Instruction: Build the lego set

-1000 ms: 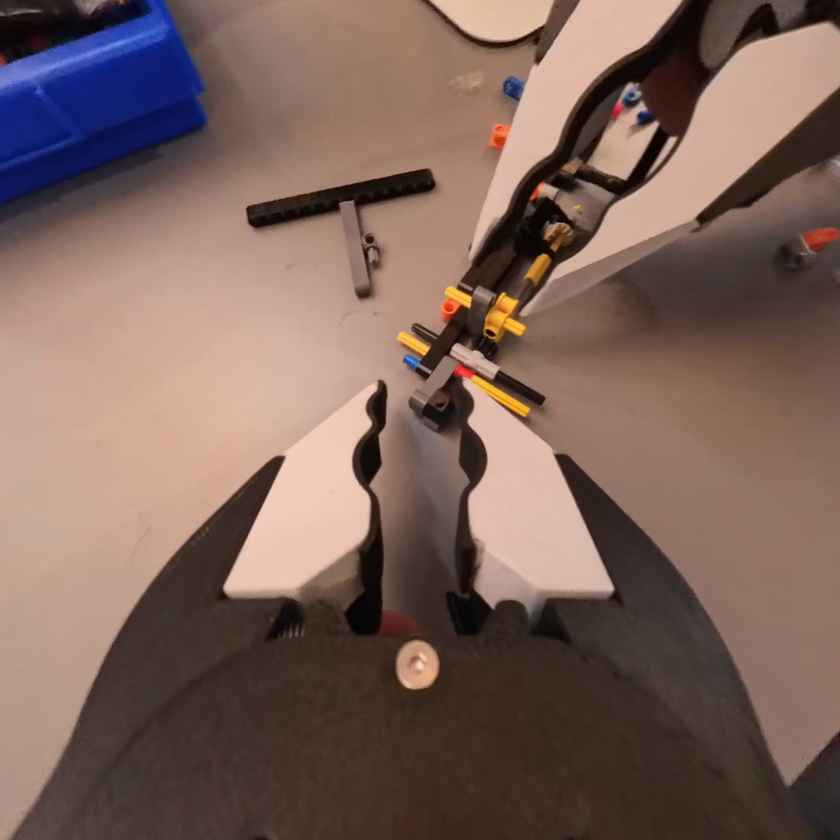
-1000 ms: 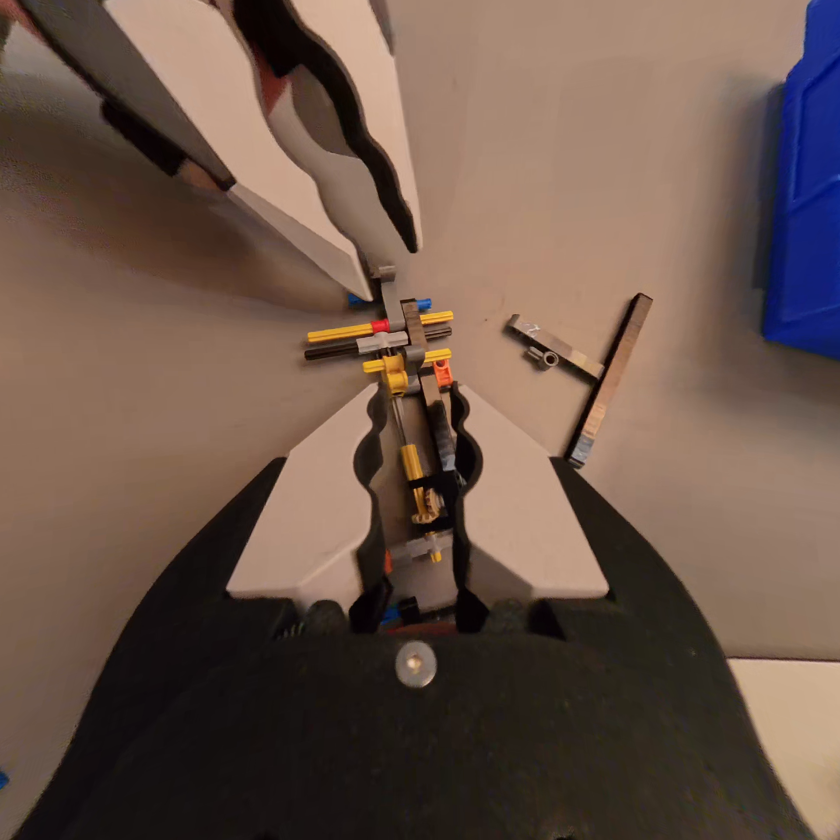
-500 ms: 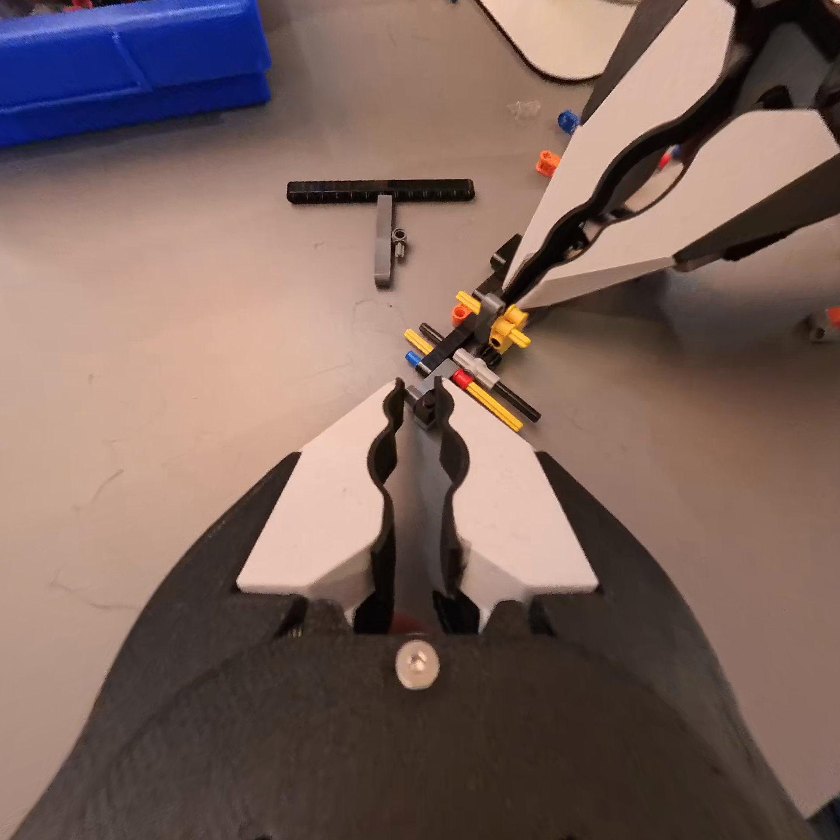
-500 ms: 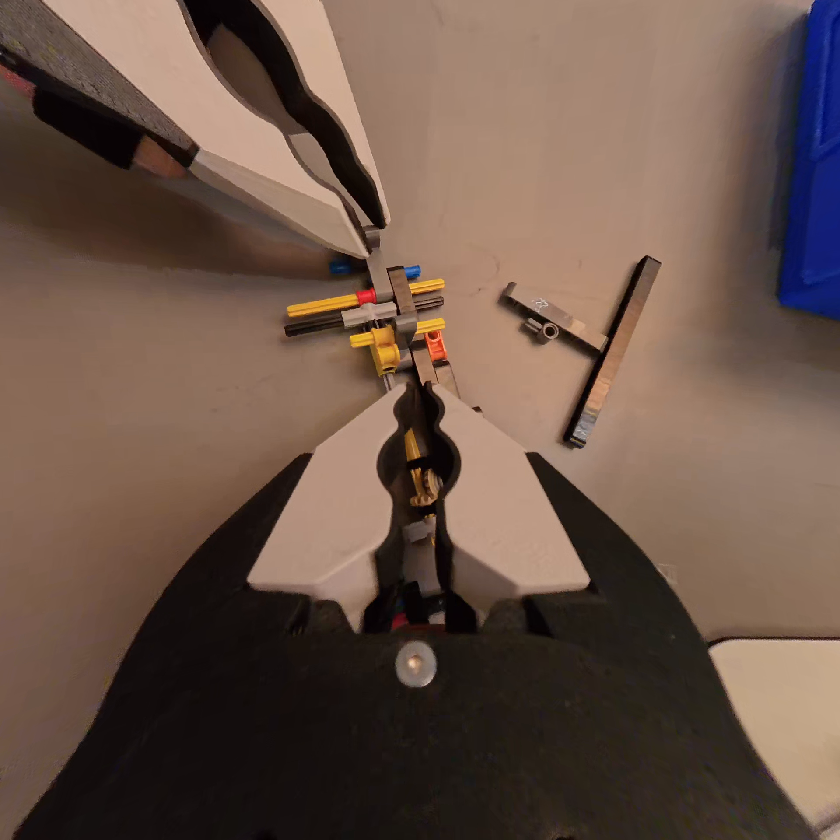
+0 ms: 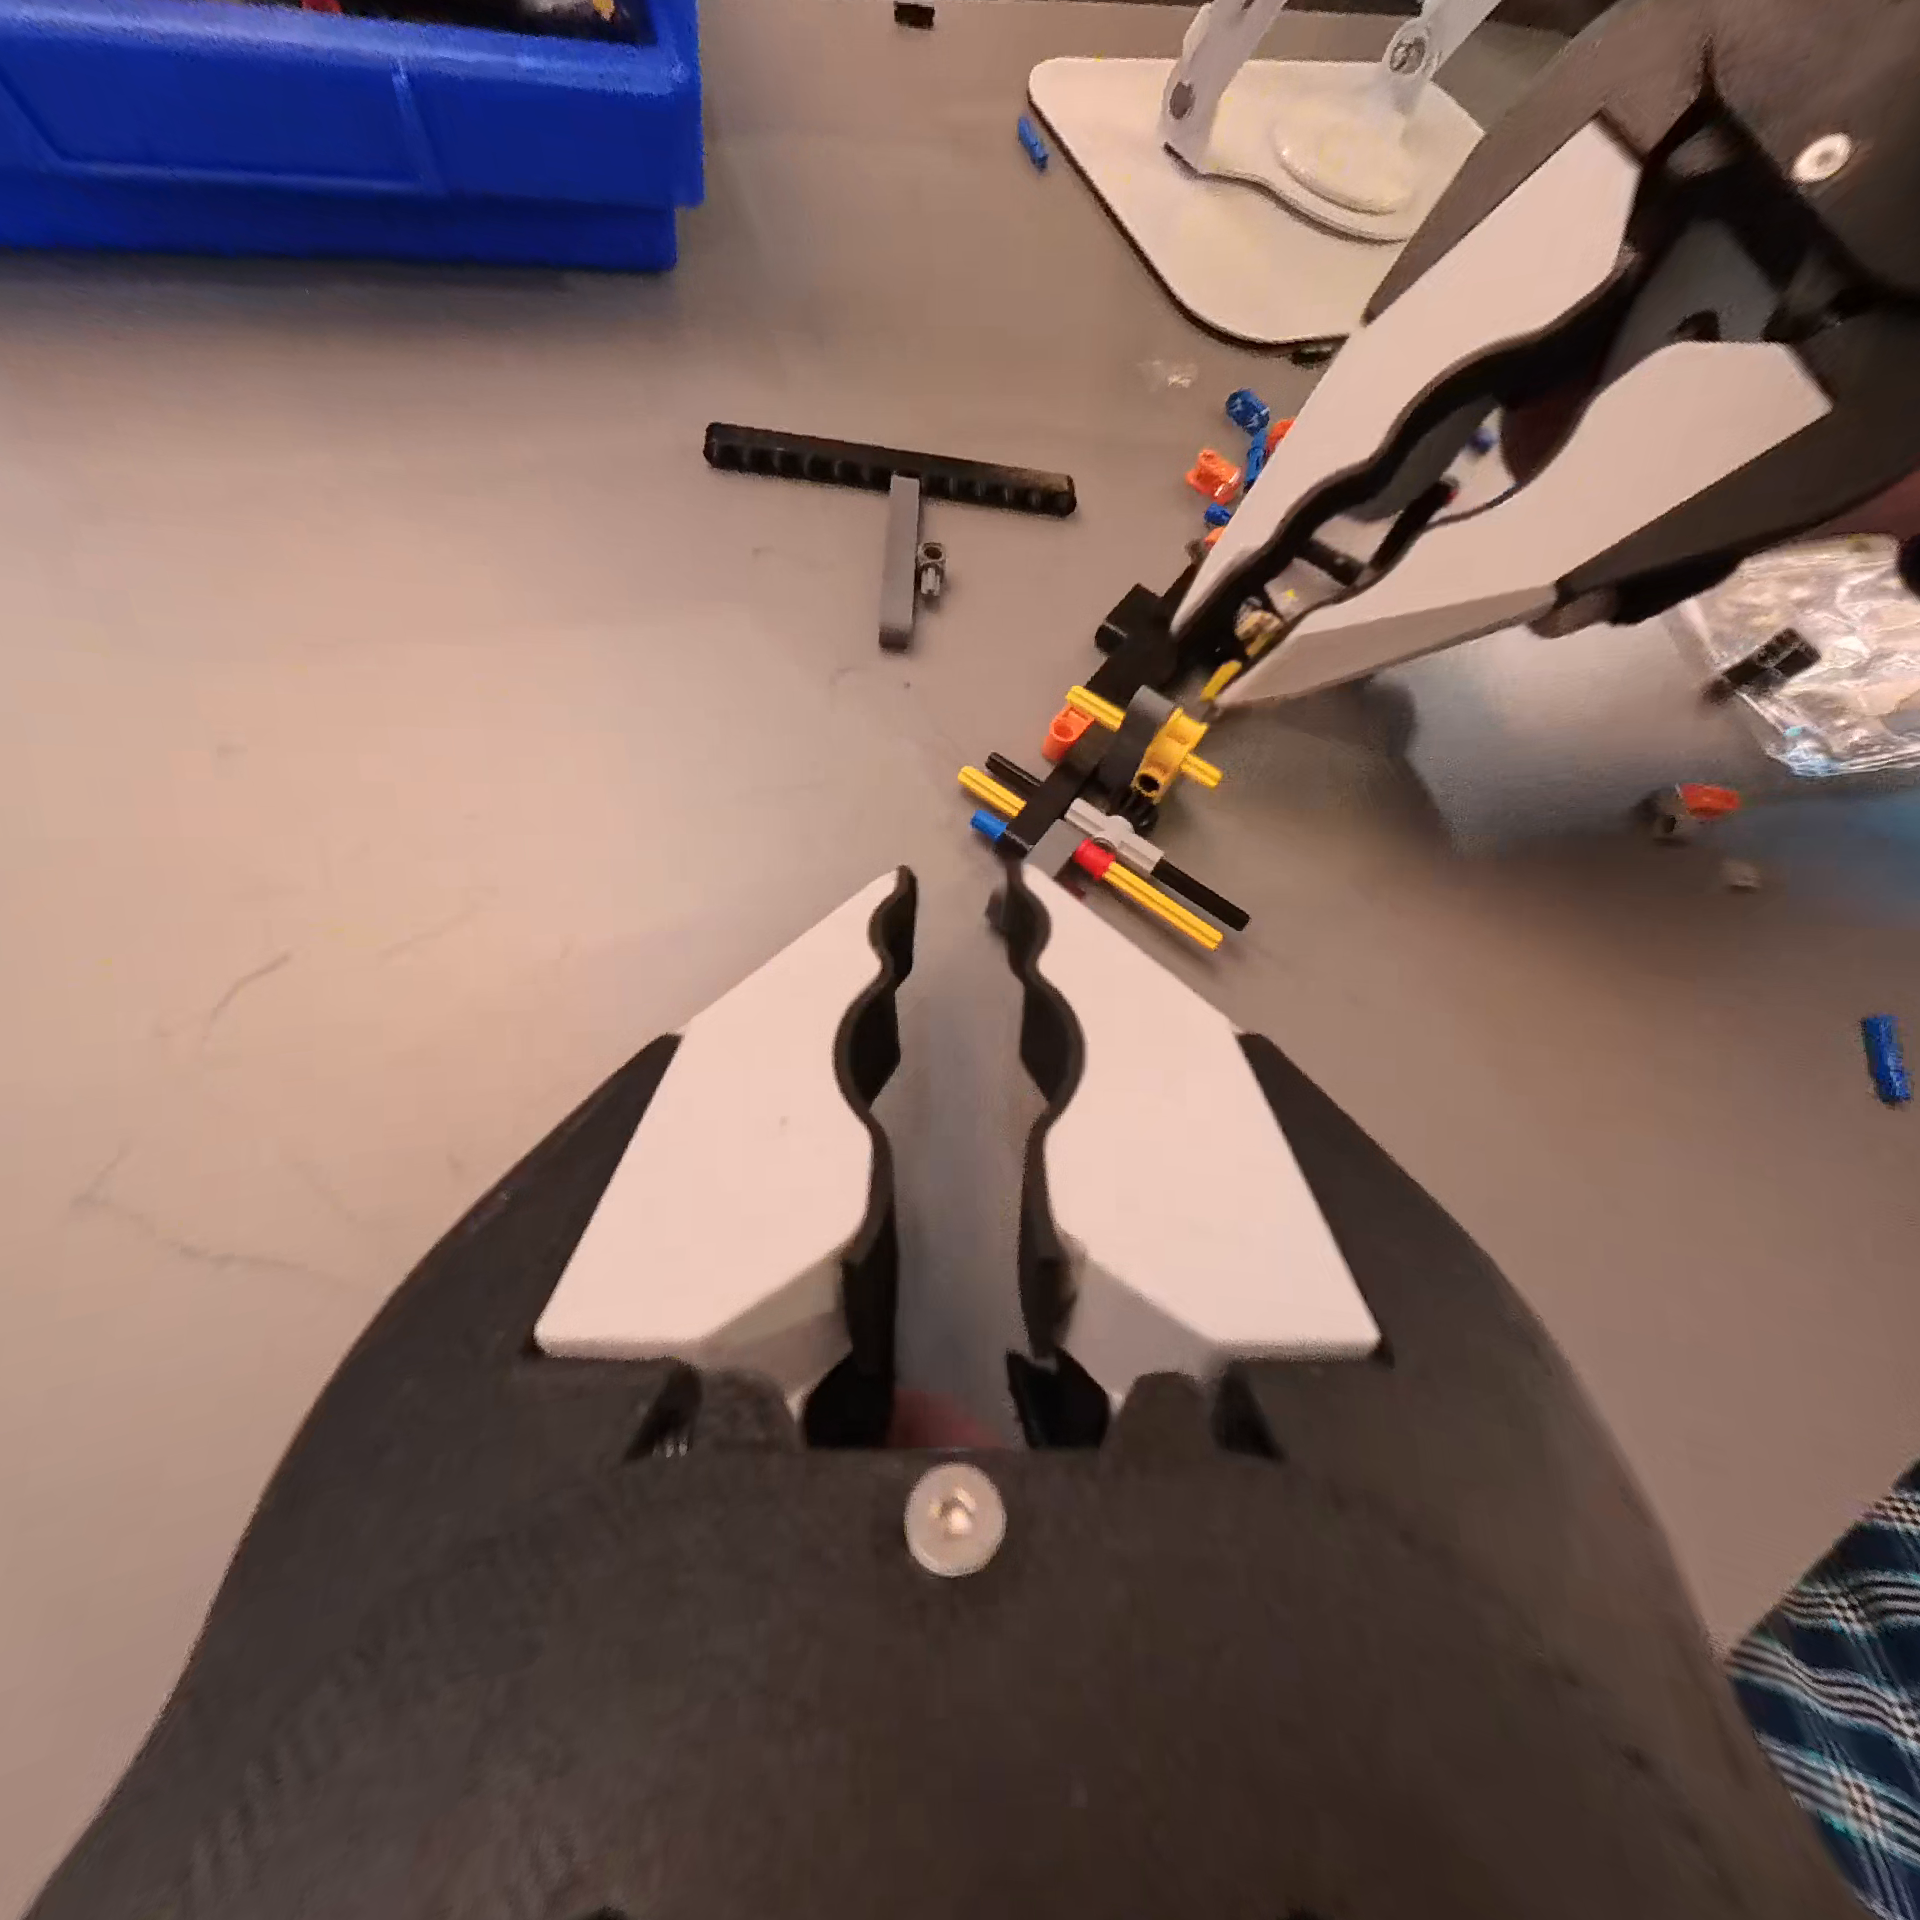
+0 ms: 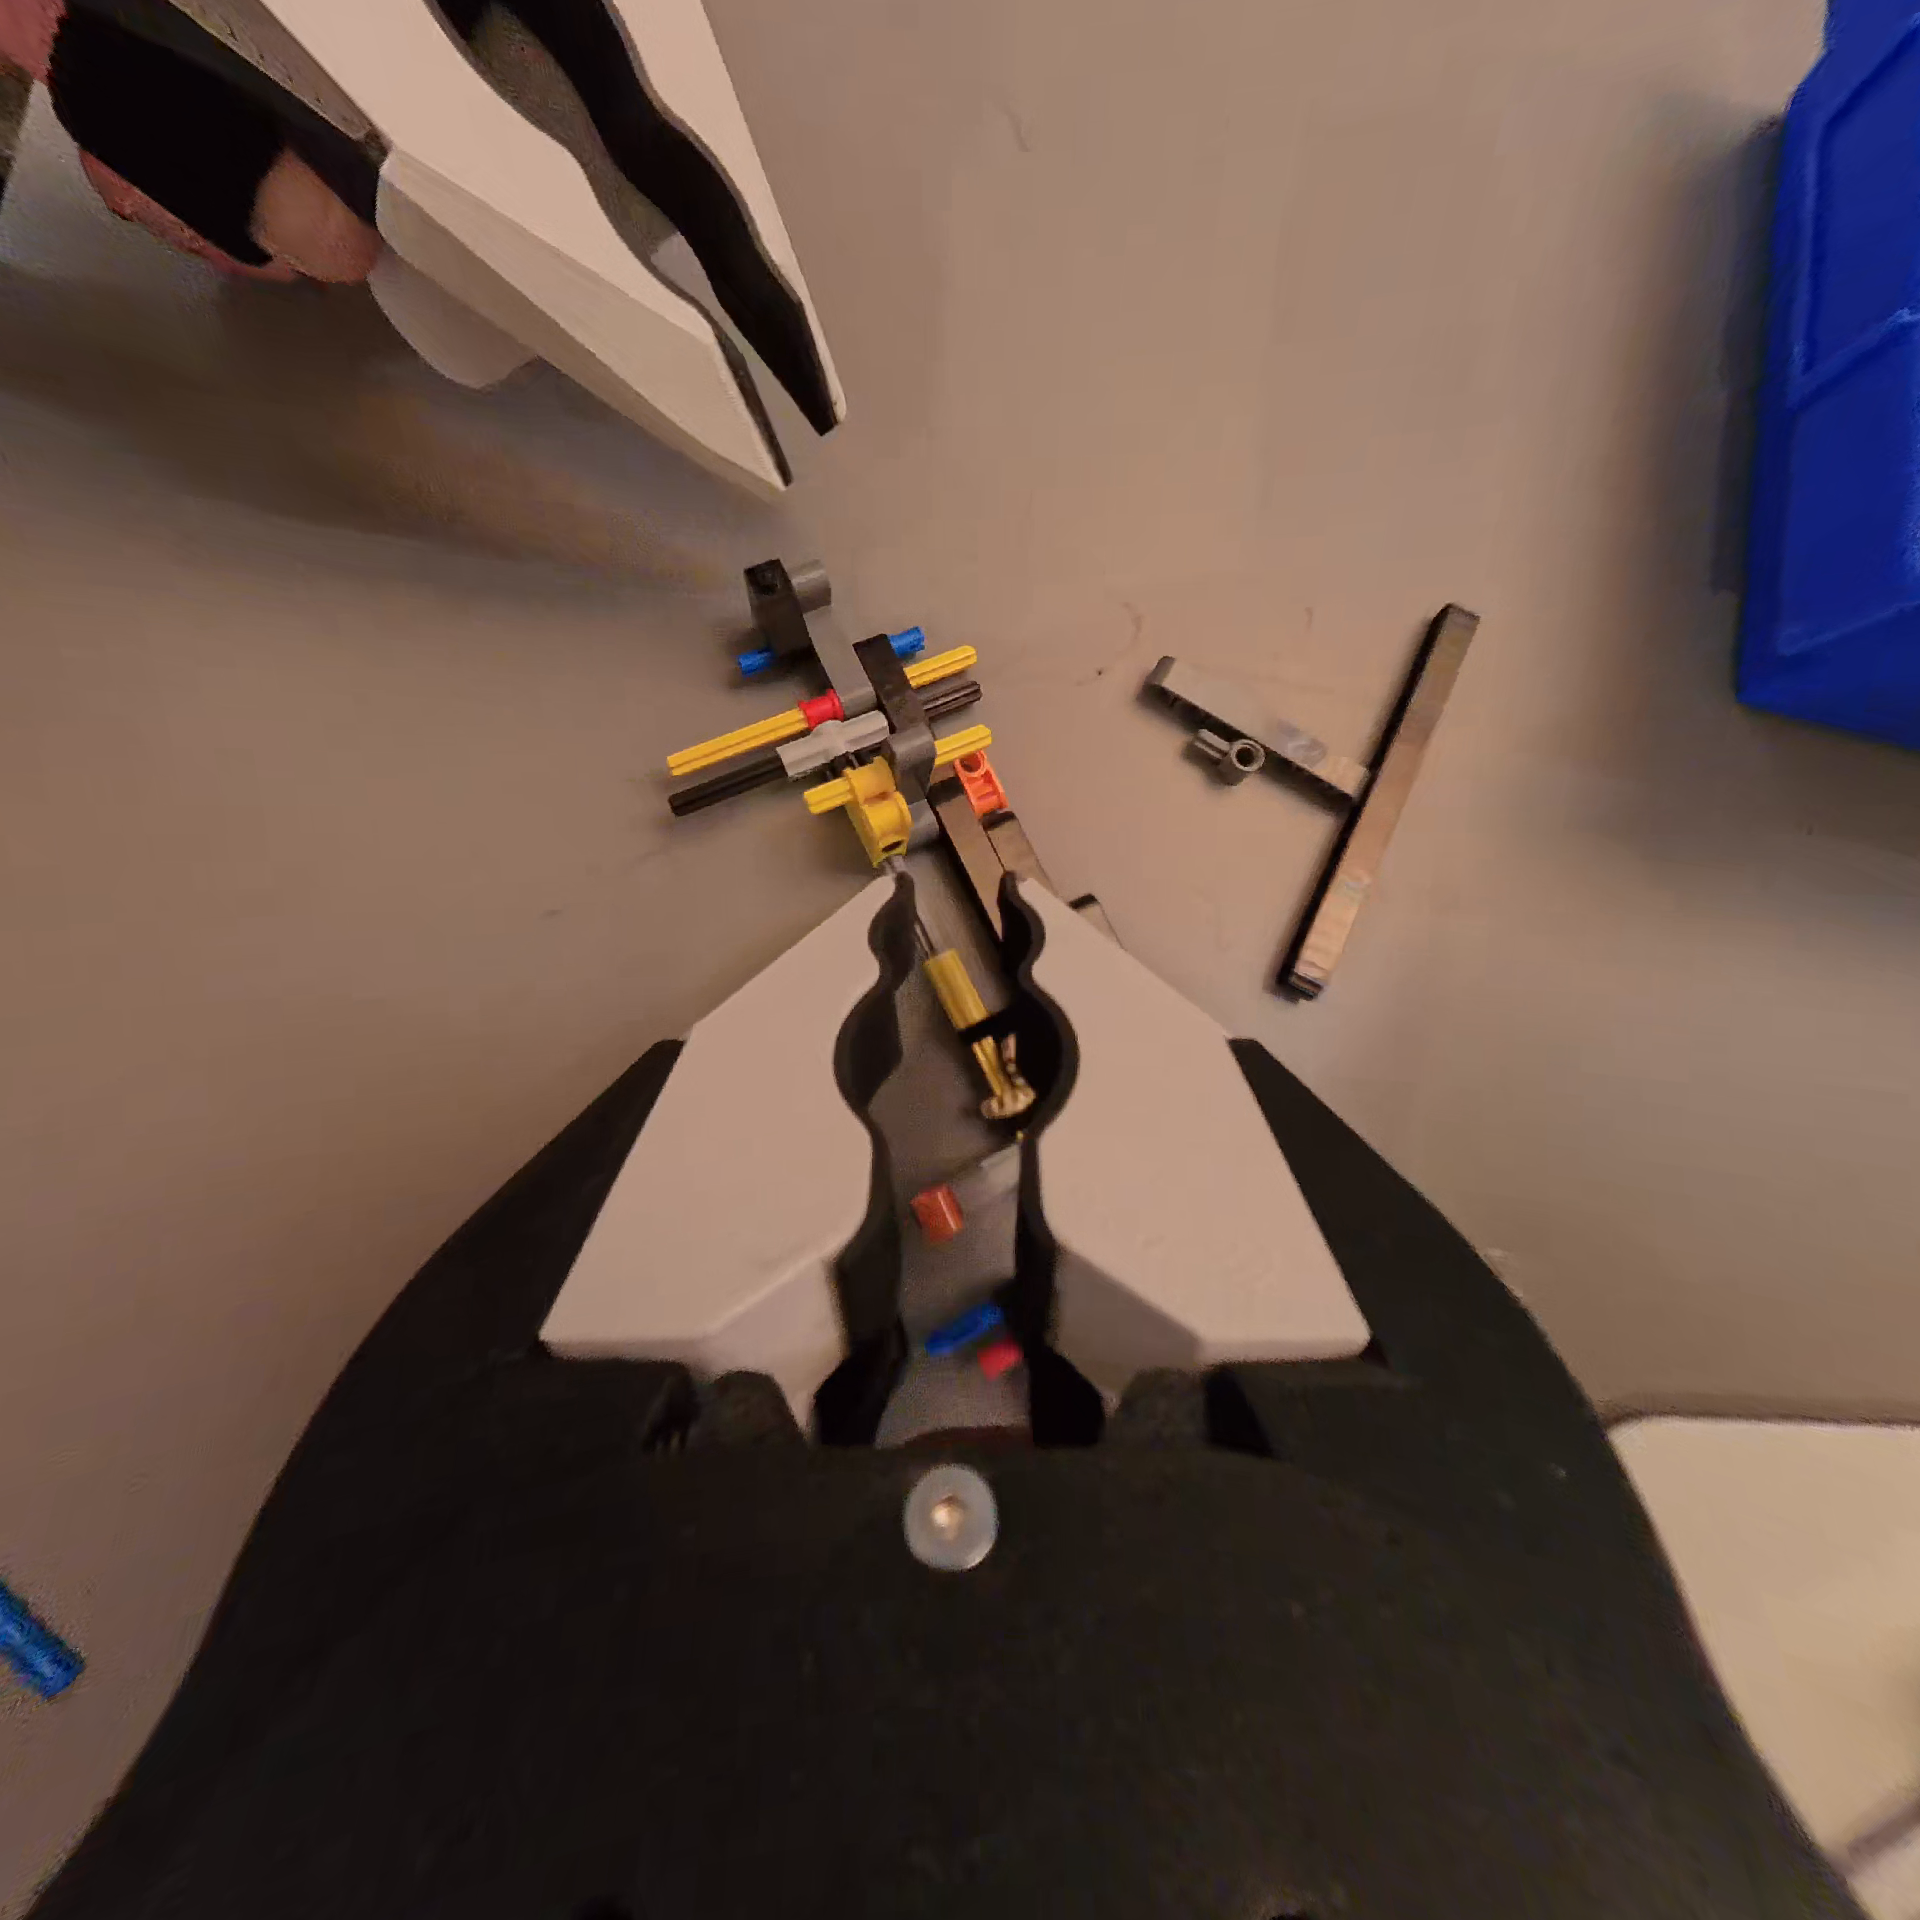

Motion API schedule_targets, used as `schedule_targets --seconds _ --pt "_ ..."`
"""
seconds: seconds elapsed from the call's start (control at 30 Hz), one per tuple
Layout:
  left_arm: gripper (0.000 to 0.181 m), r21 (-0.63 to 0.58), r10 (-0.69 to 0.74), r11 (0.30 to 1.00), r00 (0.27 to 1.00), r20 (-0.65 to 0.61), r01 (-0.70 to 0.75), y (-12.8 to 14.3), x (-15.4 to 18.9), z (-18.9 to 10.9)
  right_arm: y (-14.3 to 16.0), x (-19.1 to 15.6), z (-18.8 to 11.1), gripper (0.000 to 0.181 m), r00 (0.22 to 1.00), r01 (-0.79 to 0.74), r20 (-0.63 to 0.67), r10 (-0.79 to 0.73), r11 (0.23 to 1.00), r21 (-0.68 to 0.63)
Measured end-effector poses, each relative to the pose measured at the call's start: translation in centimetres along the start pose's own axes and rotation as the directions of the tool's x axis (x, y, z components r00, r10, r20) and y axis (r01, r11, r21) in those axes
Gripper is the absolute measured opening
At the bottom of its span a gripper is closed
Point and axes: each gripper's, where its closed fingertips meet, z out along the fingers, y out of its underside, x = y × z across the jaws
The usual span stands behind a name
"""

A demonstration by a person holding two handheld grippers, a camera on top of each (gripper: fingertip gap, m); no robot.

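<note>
landmark: the lego assembly (image 6: 873,727), a black and grey beam frame crossed by yellow and black axles, lying on the grey table (image 5: 416,831).
right gripper (image 6: 951,888): jaws narrowly parted around the assembly's near end; whether they actually pinch it, cannot tell.
left gripper (image 5: 956,883): jaws apart, empty, tips just off the assembly's far end.
unused: black long beam (image 5: 888,468) and grey short beam (image 5: 900,571) beside the assembly.
progress: partly built, judging by loose parts left.

left wrist: low, close, faces lego model (image 5: 1101,800) | right wrist: faces it from the opposite end | shared: model, black beam (image 6: 1382,800), blue bin (image 5: 343,125)
</note>
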Motion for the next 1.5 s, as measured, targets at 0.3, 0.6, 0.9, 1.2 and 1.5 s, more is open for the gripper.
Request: schedule_targets --seconds 0.3,0.6,0.9,1.2,1.5 --pt "0.037 0.038 0.121 0.992 0.991 0.057 -0.123 -2.6 0.8 -0.3 -0.8 0.0 -10.0 0.022 0.989 0.036 -0.145 -0.024 0.996 0.076" --pt "0.042 0.204 0.481 0.849 0.873 0.084 -0.488 -14.3 10.8 1.3 3.9 5.4 -25.4 0.035 0.886 -0.02 -0.451 0.108 0.98 0.197" --pt "0.039 0.373 0.731 0.565 0.656 0.187 -0.736 -28.2 22.2 7.5 9.1 16.3 -37.9 0.052 0.694 -0.011 -0.692 0.197 0.965 0.264" --pt "0.033 0.222 0.752 0.558 0.6 0.273 -0.8 -32.8 20.0 15.6 10.1 25.2 -42.7 0.083 0.61 0.062 -0.785 0.11 0.981 0.185" --pt "0.026 0.202 0.736 0.568 0.602 0.309 -0.798 -31.6 18.1 16.7 11.9 30.5 -42.3 0.071 0.639 0.043 -0.768 0.043 0.995 0.091"
